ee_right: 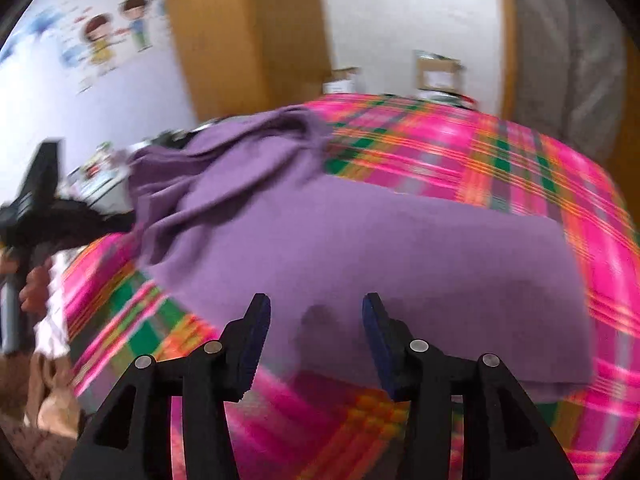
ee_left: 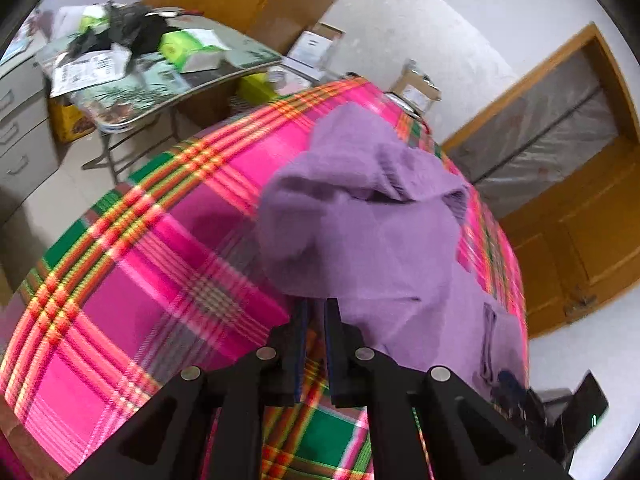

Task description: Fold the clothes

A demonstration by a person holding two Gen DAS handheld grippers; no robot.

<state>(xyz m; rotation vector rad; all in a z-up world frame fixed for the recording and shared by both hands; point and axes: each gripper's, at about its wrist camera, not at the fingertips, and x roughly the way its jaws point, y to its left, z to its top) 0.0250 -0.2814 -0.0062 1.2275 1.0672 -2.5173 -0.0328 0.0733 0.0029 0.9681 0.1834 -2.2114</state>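
left fingers [ee_left: 316,308] nearly closed on purple garment [ee_left: 372,220], right fingers [ee_right: 316,312] apart, empty

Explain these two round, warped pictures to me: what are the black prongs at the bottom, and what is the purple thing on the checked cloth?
No robot here: a person holds a two-finger gripper in each hand, each with a wide-angle camera looking along its fingers, which bends the picture. The black prongs are those fingers. The left-hand view shows the left gripper, its fingers close together with a thin gap, reaching the edge of a purple garment that lies bunched on a pink, green and orange plaid cloth. Whether it pinches the fabric is unclear. The right-hand view shows the right gripper, open and empty, over a flatter part of the same garment. At that view's left edge you see the other gripper and the person's hand.
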